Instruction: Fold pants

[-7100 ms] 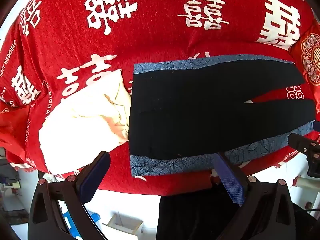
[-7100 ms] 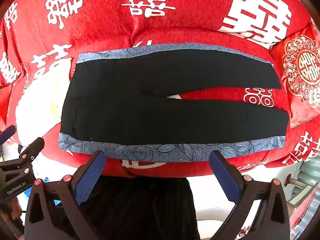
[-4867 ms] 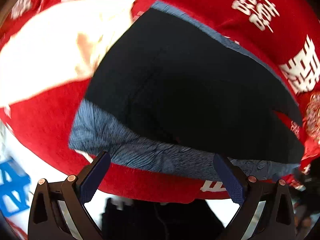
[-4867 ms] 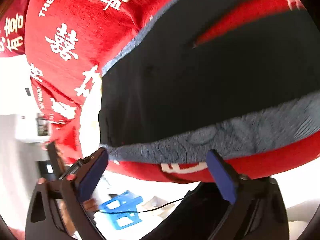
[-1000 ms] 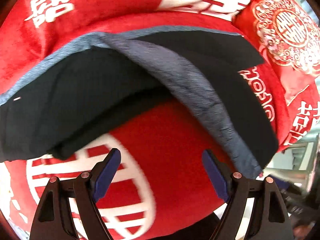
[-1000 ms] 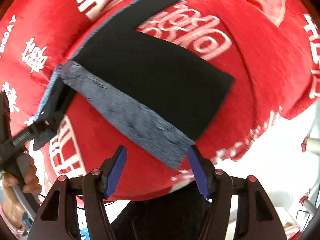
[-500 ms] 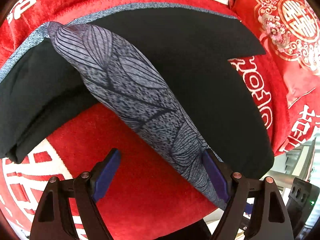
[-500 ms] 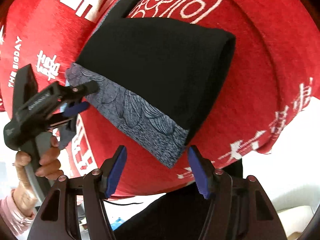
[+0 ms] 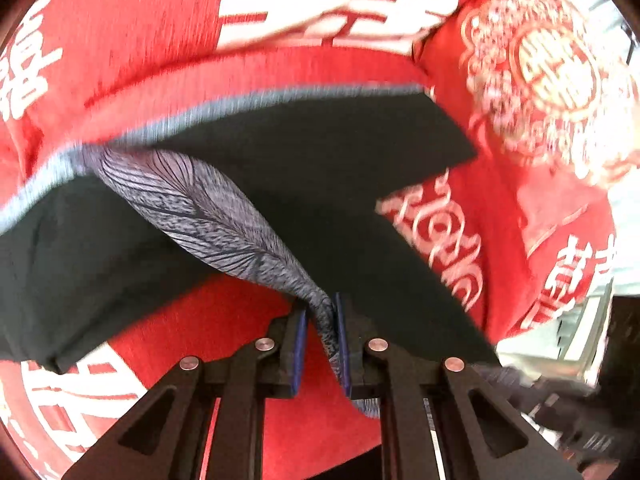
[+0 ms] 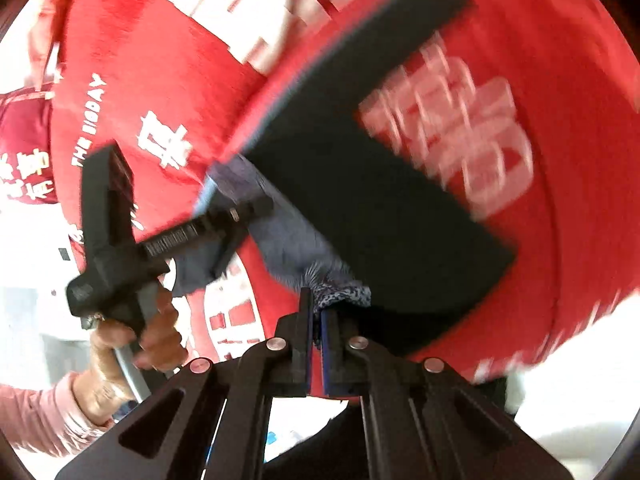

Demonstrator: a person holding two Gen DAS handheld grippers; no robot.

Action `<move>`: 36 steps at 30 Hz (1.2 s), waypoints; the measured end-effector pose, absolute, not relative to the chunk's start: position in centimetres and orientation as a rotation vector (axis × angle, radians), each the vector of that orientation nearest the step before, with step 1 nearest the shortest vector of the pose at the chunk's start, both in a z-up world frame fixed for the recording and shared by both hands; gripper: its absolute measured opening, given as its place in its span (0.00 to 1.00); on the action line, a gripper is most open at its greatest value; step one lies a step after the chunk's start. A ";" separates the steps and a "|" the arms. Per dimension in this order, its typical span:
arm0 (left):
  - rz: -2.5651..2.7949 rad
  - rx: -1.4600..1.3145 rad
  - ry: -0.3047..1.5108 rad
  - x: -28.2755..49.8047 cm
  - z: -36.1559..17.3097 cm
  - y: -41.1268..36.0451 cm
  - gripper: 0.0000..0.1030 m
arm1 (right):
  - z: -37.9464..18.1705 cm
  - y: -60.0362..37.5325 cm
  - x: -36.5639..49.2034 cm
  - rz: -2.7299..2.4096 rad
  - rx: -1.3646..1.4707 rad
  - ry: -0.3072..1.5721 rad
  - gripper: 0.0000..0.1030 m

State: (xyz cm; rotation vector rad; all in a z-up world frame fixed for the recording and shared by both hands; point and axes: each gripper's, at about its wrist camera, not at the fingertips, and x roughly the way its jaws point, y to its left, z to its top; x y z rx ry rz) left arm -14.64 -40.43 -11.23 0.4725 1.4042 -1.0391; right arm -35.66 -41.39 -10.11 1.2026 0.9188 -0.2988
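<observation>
Red bedding (image 9: 304,68) printed with white characters lies under the black pants (image 9: 328,168), which sprawl across it. My left hand-held gripper (image 9: 321,320) is pinched tight on their grey leaf-patterned side band (image 9: 208,212), lifting it off the cloth. My right hand-held gripper (image 10: 317,318) is likewise pressed together on that band near the leg's end, beside a patterned red cushion (image 9: 552,80).

We see matt black cloth pants (image 9: 352,168) with a grey leaf-printed band (image 9: 208,208). Under them lies a plush red cover (image 9: 140,40) with white print. Our grippers (image 9: 322,320) (image 10: 316,320) look matt black plastic, with blue pads (image 9: 299,344).
</observation>
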 end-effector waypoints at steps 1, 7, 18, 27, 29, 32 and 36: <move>-1.039 0.461 1.394 -14.1 -10.8 -41.4 0.15 | -9.2 -42.8 -34.9 -0.298 1.176 0.907 0.03; -1.004 0.427 1.239 -9.7 -8.2 -46.0 0.15 | -6.0 -53.6 -29.7 -0.319 1.004 0.885 0.03; -0.767 0.519 1.144 -5.6 -10.6 -46.3 0.81 | -10.6 -66.1 -21.0 -0.455 0.775 1.057 0.07; -0.667 0.653 1.174 -6.1 -14.8 -46.1 0.81 | -8.0 -65.3 -21.6 -0.570 0.552 1.015 0.79; -0.643 0.650 1.191 -5.6 -15.8 -46.3 0.81 | -8.4 -65.1 -21.7 -0.538 0.585 1.039 0.52; -0.593 0.675 1.224 -5.0 -18.0 -46.7 0.81 | -11.8 -64.7 -21.0 -0.524 0.605 1.151 0.43; -0.577 0.632 1.235 -4.7 -19.5 -45.5 0.83 | -16.4 -64.8 -19.7 -0.538 0.596 1.233 0.43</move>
